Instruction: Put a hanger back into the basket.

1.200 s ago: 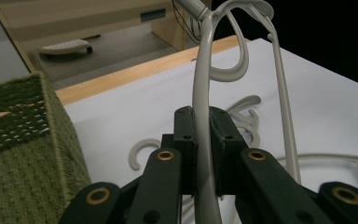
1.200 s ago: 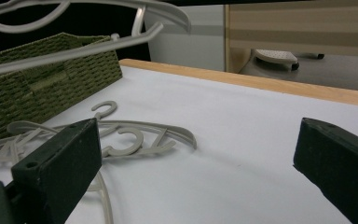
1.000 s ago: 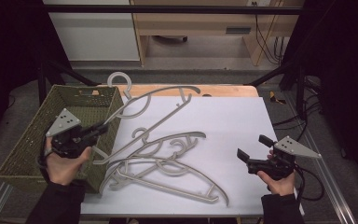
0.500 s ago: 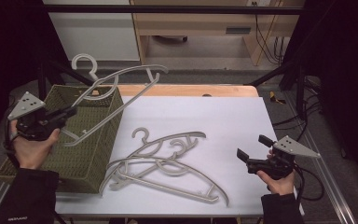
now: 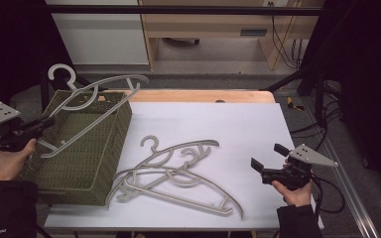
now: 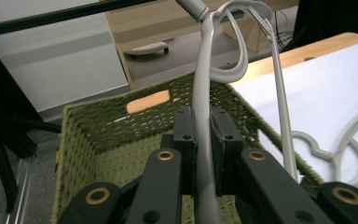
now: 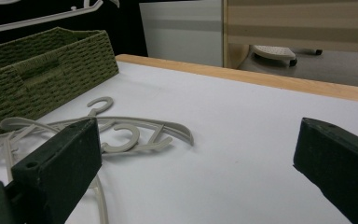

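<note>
White-covered counter (image 5: 238,124) with wooden far edge; left gripper (image 5: 39,125), fingers clamped on grey plastic hanger (image 5: 96,106), held above green woven basket (image 5: 87,148) at left edge; right gripper (image 5: 268,163) near right edge, fingers spread, empty.

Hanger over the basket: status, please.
Left hand-held gripper shut on hanger, held above basket. Right hand-held gripper open, empty, over table. Hanger pile on table, nothing in the way.

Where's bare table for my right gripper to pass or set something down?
Free: the white table between the wooden far edge and the hanger pile, and the strip beside the right gripper. Crowded: the pile against the basket.
</note>
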`<control>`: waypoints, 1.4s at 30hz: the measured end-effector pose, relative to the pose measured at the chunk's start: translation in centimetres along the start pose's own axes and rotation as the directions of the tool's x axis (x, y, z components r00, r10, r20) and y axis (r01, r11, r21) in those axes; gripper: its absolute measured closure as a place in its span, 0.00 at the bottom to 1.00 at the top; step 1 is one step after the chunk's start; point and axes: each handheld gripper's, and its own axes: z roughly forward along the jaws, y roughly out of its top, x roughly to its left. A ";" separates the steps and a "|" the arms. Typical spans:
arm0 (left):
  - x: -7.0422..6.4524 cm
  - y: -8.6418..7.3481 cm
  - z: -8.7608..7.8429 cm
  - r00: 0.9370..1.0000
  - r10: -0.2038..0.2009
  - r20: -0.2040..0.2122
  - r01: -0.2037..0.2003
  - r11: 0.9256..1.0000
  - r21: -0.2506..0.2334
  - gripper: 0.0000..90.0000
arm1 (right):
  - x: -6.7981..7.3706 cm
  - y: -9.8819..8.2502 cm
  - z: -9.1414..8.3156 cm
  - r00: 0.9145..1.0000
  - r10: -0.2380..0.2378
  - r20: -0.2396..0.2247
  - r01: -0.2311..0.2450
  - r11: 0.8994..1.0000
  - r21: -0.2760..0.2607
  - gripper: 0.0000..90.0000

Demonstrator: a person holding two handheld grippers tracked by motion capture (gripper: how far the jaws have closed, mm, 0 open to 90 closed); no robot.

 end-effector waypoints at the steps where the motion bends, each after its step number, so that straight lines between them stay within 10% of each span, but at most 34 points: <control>1: 0.4 -0.3 -0.1 1.000 -0.005 -0.002 0.005 1.000 -0.003 0.92 | 0.0 0.0 0.0 1.000 -0.004 -0.002 0.004 1.000 0.004 0.01; 17: 4.0 -3.7 -1.0 0.999 -0.020 -0.035 0.021 0.999 0.042 0.92 | -0.1 -0.1 0.1 1.000 -0.002 -0.002 0.002 1.000 0.006 0.01; 42: 5.6 -5.9 -0.8 0.998 -0.024 -0.066 0.031 0.993 0.115 0.91 | 0.0 -0.2 0.3 1.000 -0.003 -0.001 0.003 1.000 0.013 0.01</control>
